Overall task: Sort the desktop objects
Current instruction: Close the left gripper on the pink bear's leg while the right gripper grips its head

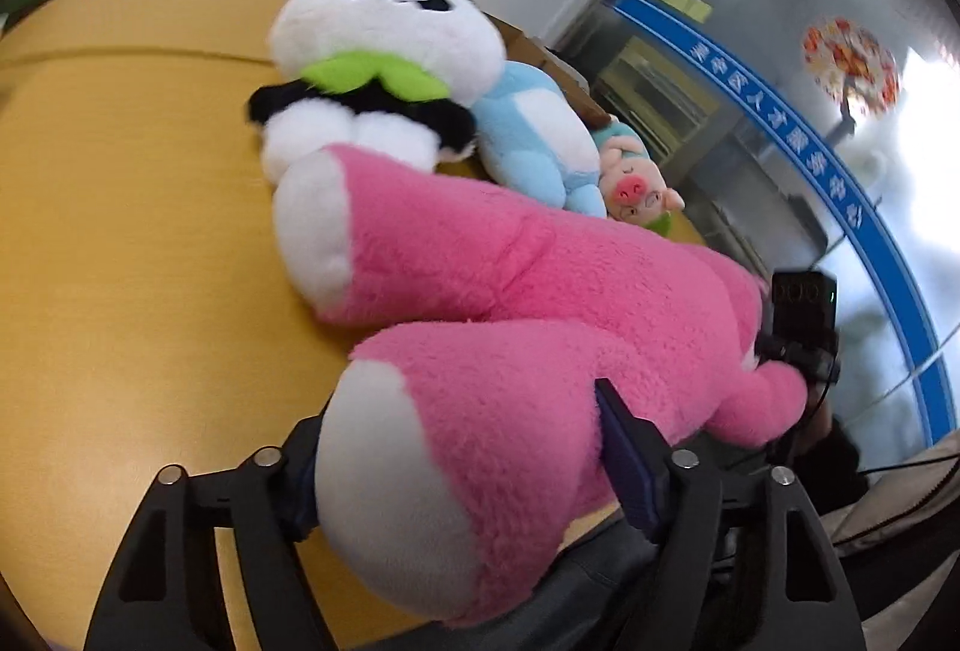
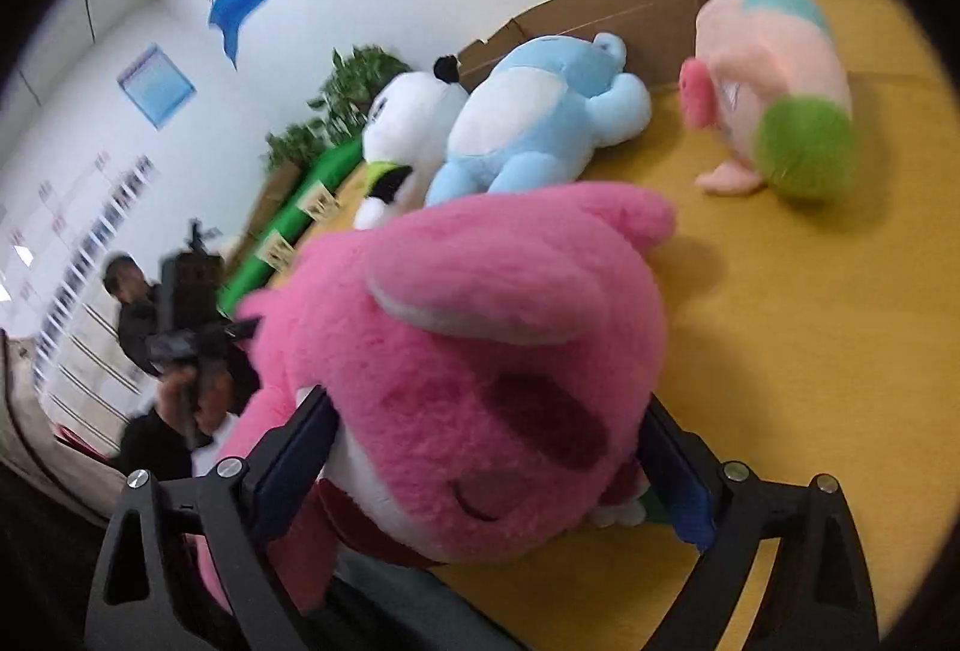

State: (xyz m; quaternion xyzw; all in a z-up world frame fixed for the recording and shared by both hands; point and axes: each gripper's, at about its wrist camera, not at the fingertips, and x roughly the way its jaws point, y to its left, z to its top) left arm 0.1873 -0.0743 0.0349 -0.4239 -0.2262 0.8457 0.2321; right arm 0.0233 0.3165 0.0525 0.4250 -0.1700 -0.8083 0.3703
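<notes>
Lying along the tabletop (image 1: 120, 207) near edge, the pink plush bear (image 1: 510, 303) spans both grippers: left gripper (image 1: 456, 447) jaws wide around a foot, right gripper (image 2: 492, 447) jaws wide around its head, pads flanking.

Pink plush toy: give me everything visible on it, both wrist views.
The pink plush toy is a large fluffy bear lying on the yellow table. It has white foot pads, a pink ear with a pale lining, a dark maroon nose and a white muzzle. Its legs point toward the panda toy, one foot touching or overlapping it. The left gripper straddles a leg and the right gripper straddles the head, fingers against the fur; whether either grips firmly is unclear.
</notes>
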